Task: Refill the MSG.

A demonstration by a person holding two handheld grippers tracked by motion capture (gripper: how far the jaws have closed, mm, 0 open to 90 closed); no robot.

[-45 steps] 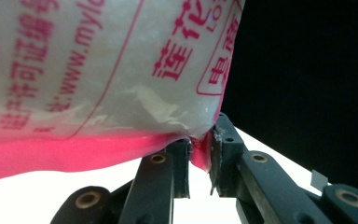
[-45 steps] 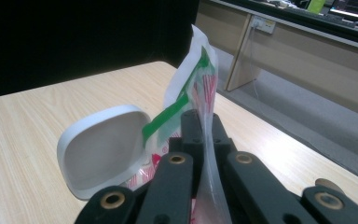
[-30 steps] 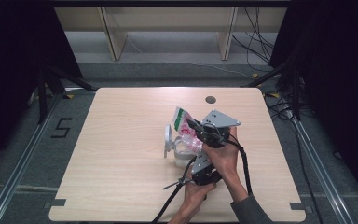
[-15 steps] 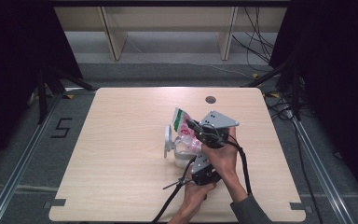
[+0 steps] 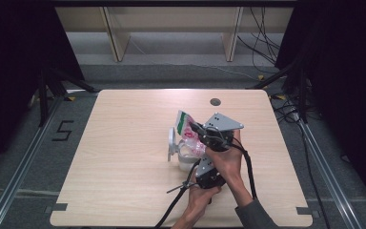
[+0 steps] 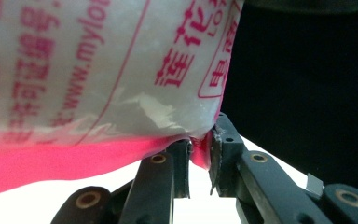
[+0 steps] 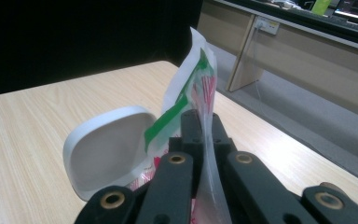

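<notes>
My two grippers (image 5: 201, 135) (image 5: 204, 164) clamp a white plastic bag (image 5: 187, 125) with red print and green stripe; it stands upright.

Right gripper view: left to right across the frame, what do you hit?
White lid, standing on edge on the table → plastic bag with its green stripe, pinched upright in the right claw → wooden shelf leg on the far floor.
</notes>
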